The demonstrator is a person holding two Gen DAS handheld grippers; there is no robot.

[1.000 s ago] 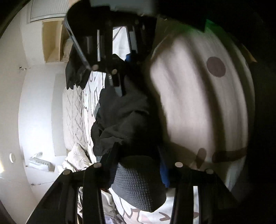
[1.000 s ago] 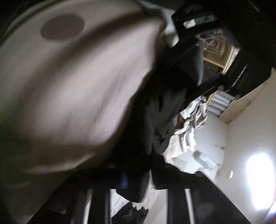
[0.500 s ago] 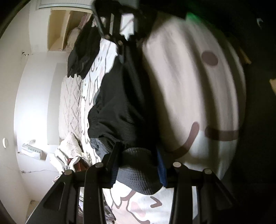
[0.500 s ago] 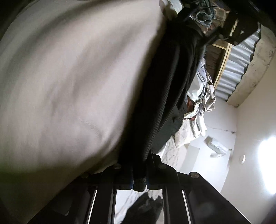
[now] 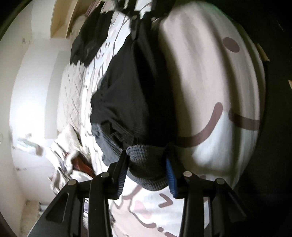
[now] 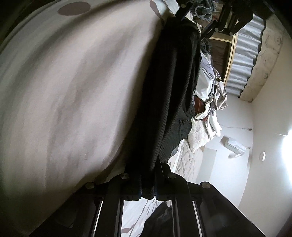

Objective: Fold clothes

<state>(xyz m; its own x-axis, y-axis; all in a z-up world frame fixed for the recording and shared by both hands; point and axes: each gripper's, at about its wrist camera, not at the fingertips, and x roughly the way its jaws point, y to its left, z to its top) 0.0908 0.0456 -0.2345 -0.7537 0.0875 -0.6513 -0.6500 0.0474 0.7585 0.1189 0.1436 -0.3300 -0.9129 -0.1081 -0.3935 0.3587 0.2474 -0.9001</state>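
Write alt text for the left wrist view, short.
The left gripper pinches a bunched edge of a black knit garment, which stretches away to the right gripper at the top. A smiley-face pillow sits right; a patterned bedsheet lies below.

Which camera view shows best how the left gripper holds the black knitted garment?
The left wrist view. There the left gripper pinches a bunched knitted edge of the black garment between its blue-padded fingers. The right wrist view shows the left gripper only at the top edge, small, with its grip hidden behind the garment.
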